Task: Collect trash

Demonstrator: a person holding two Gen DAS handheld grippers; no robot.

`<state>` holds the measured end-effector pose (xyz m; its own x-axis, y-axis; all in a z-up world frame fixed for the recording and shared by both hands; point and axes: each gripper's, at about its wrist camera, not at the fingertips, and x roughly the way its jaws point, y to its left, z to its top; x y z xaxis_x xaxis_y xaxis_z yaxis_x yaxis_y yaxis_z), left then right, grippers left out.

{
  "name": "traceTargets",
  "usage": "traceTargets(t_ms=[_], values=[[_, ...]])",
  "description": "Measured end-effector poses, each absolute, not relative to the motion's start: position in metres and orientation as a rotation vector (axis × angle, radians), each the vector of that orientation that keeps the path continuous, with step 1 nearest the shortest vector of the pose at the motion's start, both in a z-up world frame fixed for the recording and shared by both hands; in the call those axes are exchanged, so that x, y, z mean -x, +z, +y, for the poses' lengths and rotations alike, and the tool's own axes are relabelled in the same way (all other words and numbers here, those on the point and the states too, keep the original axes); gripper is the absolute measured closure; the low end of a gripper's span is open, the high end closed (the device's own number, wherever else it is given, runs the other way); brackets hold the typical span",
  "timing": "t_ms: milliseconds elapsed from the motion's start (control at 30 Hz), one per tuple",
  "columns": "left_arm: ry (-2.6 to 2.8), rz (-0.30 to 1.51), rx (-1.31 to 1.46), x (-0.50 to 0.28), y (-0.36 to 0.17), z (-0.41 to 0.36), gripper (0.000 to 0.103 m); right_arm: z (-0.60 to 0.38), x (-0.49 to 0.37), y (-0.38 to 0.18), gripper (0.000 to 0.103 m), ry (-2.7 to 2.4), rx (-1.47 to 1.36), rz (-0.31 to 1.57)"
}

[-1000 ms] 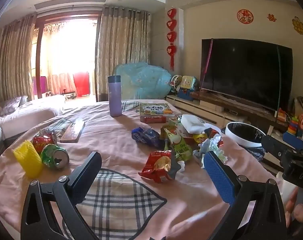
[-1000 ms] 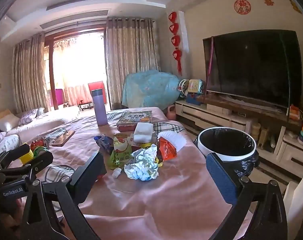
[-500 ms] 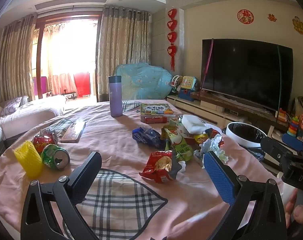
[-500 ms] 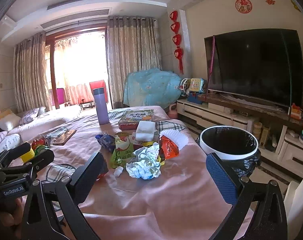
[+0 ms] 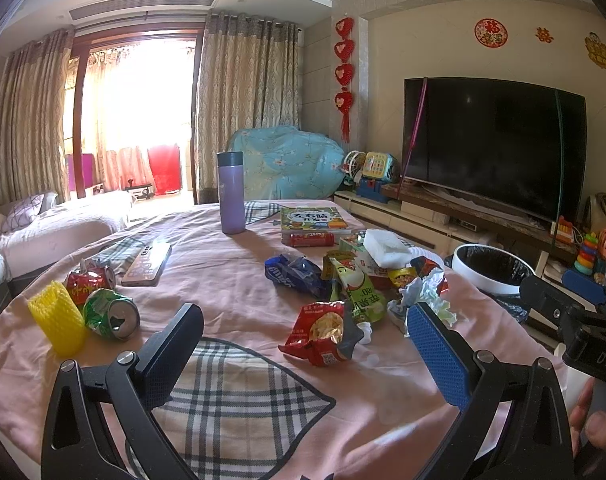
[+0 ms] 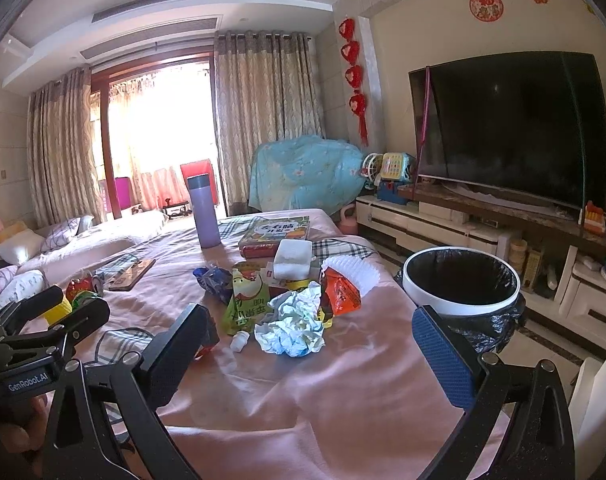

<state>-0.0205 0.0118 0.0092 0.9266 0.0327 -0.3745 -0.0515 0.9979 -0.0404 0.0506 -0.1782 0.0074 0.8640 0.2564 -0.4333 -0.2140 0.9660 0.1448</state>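
Trash lies on a pink tablecloth: a red snack bag, a green pouch, a blue wrapper, crumpled paper, an orange wrapper, crushed cans and a yellow foam sleeve. A white bin with a black liner stands off the table's right edge. My left gripper is open and empty, just before the red snack bag. My right gripper is open and empty, just before the crumpled paper.
A purple flask, a book, a white foam block and a remote are also on the table. A TV on a low cabinet is at the right, a sofa at the left.
Both grippers have crept slightly forward towards the trash pile. Both stay open and empty.
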Motion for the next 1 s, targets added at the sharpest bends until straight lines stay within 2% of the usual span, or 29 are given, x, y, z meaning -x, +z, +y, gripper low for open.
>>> traceTargets(t_ms=[1000], values=[[0.041, 0.400, 0.041, 0.010, 0.004, 0.006, 0.001, -0.181, -0.059, 0.001, 0.000, 0.276, -0.132, 0.497]])
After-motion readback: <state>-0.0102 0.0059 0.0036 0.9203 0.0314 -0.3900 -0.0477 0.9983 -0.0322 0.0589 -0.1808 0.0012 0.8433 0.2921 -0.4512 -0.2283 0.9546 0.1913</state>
